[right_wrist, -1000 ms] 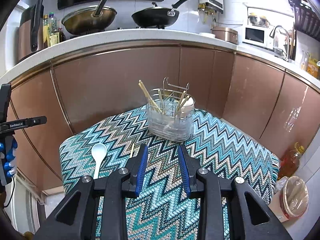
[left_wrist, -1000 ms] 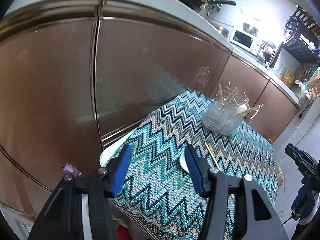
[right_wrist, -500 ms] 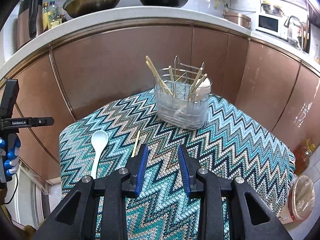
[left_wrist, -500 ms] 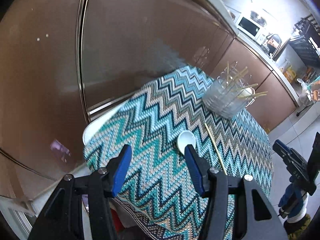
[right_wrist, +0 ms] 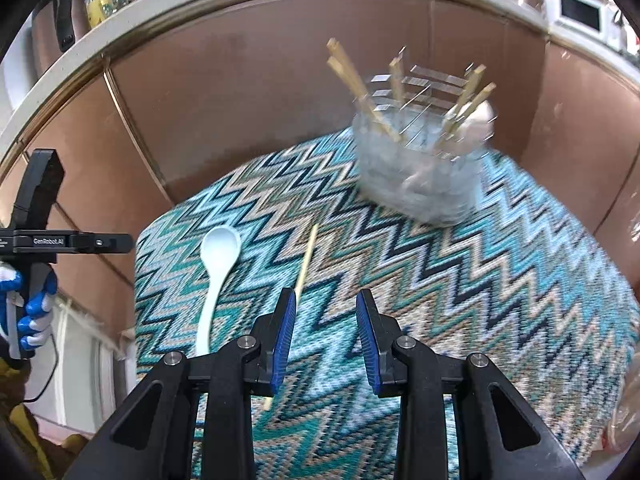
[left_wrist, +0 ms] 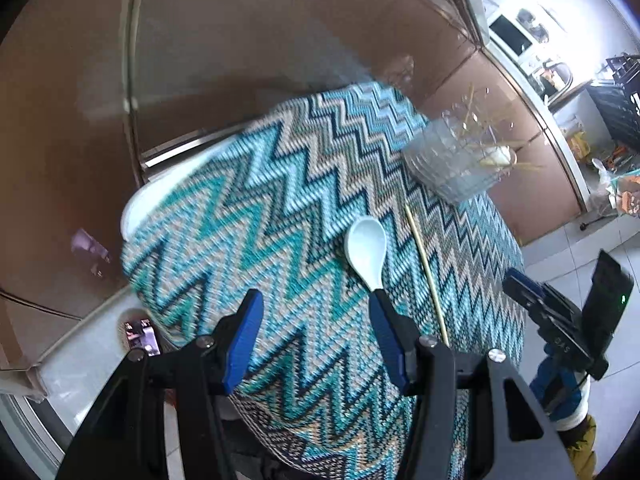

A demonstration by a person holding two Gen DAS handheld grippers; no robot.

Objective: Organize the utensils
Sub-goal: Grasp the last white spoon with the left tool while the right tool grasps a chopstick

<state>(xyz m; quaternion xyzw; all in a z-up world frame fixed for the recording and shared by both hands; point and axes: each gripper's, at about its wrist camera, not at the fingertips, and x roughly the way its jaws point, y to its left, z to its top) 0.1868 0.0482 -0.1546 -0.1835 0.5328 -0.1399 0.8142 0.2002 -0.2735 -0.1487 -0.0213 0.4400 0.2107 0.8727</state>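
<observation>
step: spoon pickup being lined up | left claw (left_wrist: 316, 320) and right claw (right_wrist: 326, 320) being held apart, empty | white spoon (right_wrist: 216, 268) and chopstick (right_wrist: 304, 260) lying before the utensil holder (right_wrist: 420, 168) | handle best being straddled squarely.

Blurry and hidden bits

The clear holder (right_wrist: 424, 176) is smeared with blur, so the sticks (right_wrist: 352, 76) in it are hard to count, and the white thing (right_wrist: 482, 114) inside cannot be made out. The spoon (left_wrist: 367, 250) has its handle hidden behind the left gripper's finger (left_wrist: 390, 344). The single stick (right_wrist: 305, 260) slips behind a right gripper finger (right_wrist: 282, 336). The zigzag cloth (right_wrist: 500, 280) is cut off at the bottom.
</observation>
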